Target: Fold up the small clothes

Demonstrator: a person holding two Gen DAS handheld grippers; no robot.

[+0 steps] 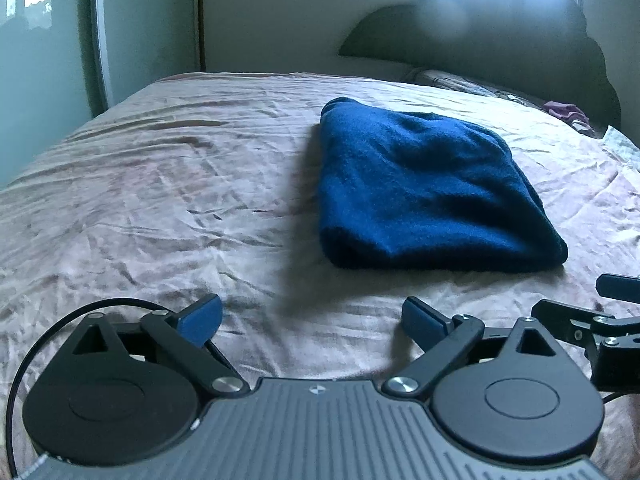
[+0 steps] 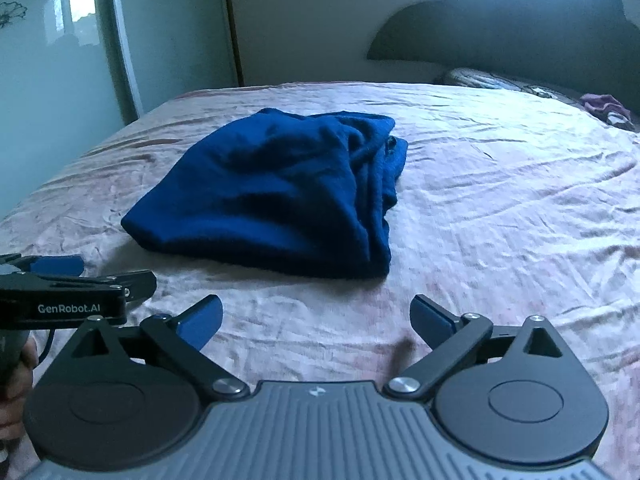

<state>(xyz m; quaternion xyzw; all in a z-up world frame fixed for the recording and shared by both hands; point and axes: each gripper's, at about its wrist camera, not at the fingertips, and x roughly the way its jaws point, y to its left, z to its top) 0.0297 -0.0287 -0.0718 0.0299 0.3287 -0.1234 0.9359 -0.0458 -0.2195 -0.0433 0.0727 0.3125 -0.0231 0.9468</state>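
A dark blue knit garment (image 1: 424, 192) lies folded in a thick bundle on the pink bedsheet (image 1: 160, 200). In the right wrist view the garment (image 2: 280, 196) shows its layered folded edges on its right side. My left gripper (image 1: 312, 318) is open and empty, short of the garment's near edge and to its left. My right gripper (image 2: 316, 318) is open and empty, just short of the garment's near right corner. The left gripper also shows at the left edge of the right wrist view (image 2: 56, 268), and part of the right gripper at the right edge of the left wrist view (image 1: 600, 312).
A dark scalloped headboard (image 1: 500, 40) stands at the far right end of the bed. A patterned pillow (image 2: 500, 80) and a small purple cloth (image 2: 604, 106) lie near it. A wardrobe with glossy doors (image 2: 60, 60) stands to the left, beyond the bed's far edge.
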